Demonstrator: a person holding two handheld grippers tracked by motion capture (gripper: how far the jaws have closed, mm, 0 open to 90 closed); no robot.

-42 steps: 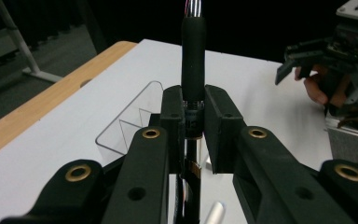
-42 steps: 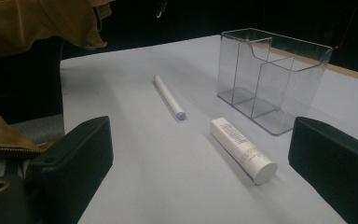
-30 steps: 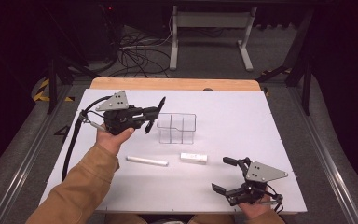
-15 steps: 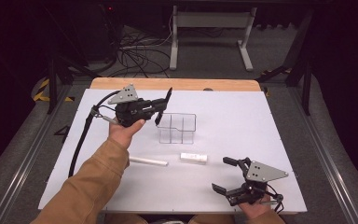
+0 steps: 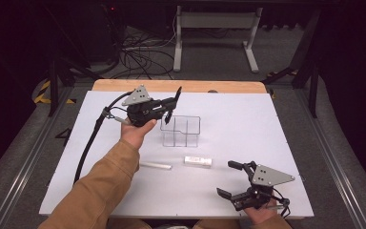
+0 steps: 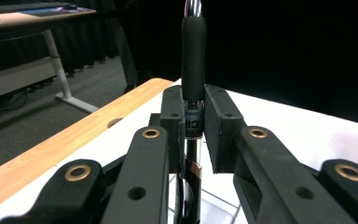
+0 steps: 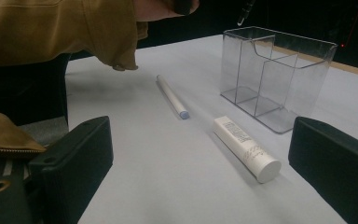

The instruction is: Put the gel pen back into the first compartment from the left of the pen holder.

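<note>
Pen held above the clear organiser, right gripper waits wide open

Left gripper is up in the air over the far left part of the white table, raised in the person's left hand, and its jaws are clamped on a dark pen. From the left gripper view the pen stands upright between the two pads, its black grip section rising above them and a labelled band pinched right at the jaw line. In the high view the pen tilts, its lower tip hanging just over the near-left corner of the clear plastic organiser, apart from the rim.

That organiser sits mid-table, divided into compartments, and nothing can be made out inside it. Between it and the person lie two loose items: a white tube lying on its side just in front of the organiser, and a slim white stick with a bluish end to its left, well apart from it. The tan sleeve stretches across the left side of the table, passing beside the stick.

Down at the near right corner, the right gripper rests low at the table in the person's right hand, jaws spread wide and holding nothing. Its own view looks between those jaws straight at the tube and the organiser beyond.
</note>
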